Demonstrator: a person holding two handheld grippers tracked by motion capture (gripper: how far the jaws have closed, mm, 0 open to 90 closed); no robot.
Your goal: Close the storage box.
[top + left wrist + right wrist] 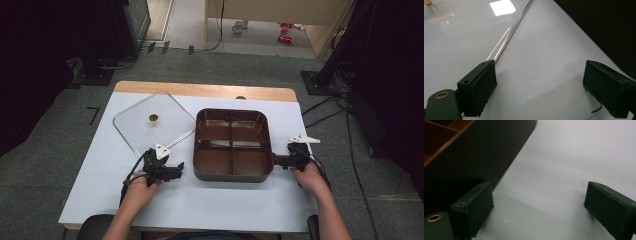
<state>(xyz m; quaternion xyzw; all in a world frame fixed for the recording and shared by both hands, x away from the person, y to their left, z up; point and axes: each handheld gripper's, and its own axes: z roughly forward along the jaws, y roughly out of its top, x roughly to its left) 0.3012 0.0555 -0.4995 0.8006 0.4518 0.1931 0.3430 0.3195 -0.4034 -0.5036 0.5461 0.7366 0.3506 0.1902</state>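
The left gripper rests low over the white tabletop, its jaws spread wide apart with nothing between them. In the left gripper view only bare white surface lies between its two pads. Just ahead of the gripper's left jaw, the thin metal rim of a clear square lid runs away from it; the jaw tip sits at or right beside that rim, though I cannot tell whether they touch. The lid lies flat on the tabletop beyond and to the left of this gripper, with a small brass-coloured knob at its middle. To the gripper's right, close by, stands a dark square tray with a brown inside split into four compartments.

The right gripper is held at the tray's other side, pointing toward its outer wall. Its jaws also stand well apart, gripping nothing. In the right gripper view the tray's dark wall rises just beside this gripper's left jaw, near it but seemingly apart, and plain tabletop lies between the jaws.

A hand holds the left gripper and another hand holds the right one.
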